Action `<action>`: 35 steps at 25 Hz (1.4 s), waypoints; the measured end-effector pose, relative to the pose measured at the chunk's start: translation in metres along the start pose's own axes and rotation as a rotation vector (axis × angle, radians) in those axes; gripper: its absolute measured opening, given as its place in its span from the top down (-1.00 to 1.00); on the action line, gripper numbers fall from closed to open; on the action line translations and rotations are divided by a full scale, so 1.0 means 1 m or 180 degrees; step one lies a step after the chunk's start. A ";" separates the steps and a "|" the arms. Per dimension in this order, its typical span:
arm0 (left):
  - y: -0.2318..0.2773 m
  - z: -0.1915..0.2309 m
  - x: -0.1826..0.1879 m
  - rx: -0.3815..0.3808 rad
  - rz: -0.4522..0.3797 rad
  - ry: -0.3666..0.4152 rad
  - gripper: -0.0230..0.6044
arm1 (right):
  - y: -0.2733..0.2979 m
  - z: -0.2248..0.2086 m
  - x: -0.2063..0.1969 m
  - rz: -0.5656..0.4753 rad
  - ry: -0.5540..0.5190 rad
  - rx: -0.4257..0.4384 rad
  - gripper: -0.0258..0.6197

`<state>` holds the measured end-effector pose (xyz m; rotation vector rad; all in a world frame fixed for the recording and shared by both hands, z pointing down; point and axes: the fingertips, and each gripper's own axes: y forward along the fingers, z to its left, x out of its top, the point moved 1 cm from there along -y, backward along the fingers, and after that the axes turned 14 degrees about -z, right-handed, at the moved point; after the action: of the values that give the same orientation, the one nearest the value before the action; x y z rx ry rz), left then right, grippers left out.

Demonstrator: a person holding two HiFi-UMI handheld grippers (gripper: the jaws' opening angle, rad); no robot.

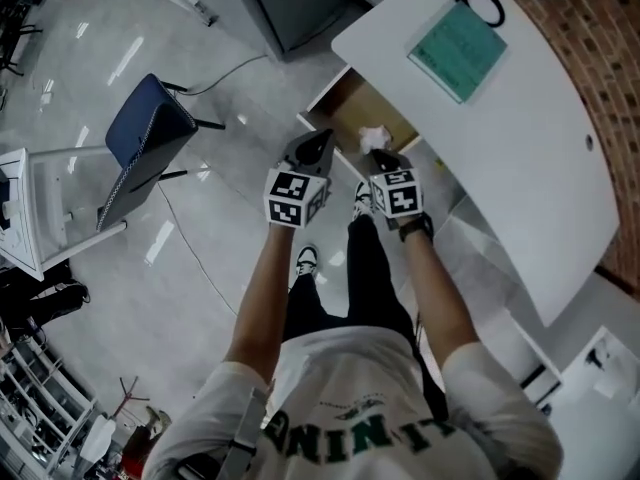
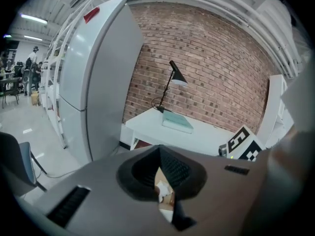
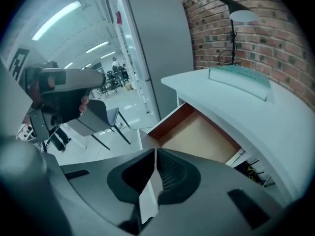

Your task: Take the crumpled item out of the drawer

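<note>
White crumpled paper (image 1: 372, 136) still lies in the open drawer (image 1: 352, 98), just beyond our right gripper (image 1: 377, 154). That gripper and our left gripper (image 1: 323, 137) both have their jaws pressed together, empty. Reaching in like this, we'd likely shove the paper deeper rather than pinch it.

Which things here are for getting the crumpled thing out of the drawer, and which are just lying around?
For the job: crumpled white item, open drawer, left gripper, right gripper.
Just lying about: teal pad, desk lamp, blue chair.
</note>
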<state>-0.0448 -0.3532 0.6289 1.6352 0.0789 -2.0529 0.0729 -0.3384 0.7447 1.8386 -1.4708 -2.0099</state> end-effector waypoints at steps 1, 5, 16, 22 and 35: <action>0.004 0.004 -0.005 -0.0003 0.0019 -0.0013 0.95 | 0.010 -0.002 -0.004 0.0057 -0.0043 0.0014 0.94; 0.023 0.019 -0.026 -0.0019 0.0044 -0.0033 0.95 | 0.049 -0.017 -0.018 0.0245 -0.0018 -0.0016 0.93; 0.048 0.052 -0.059 0.0030 0.0078 -0.0143 0.95 | 0.127 -0.049 -0.050 0.0335 0.0584 -0.0499 0.62; 0.062 0.068 -0.069 0.0047 0.0090 -0.0154 0.95 | 0.162 -0.066 -0.079 0.0463 0.0838 -0.0685 0.40; 0.080 0.083 -0.087 0.0033 0.0125 -0.0204 0.95 | 0.194 -0.089 -0.119 0.0967 0.1377 -0.1386 0.15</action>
<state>-0.0730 -0.4218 0.7536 1.5633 0.0139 -2.0772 0.0749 -0.4268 0.9723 1.6127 -1.0186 -1.5145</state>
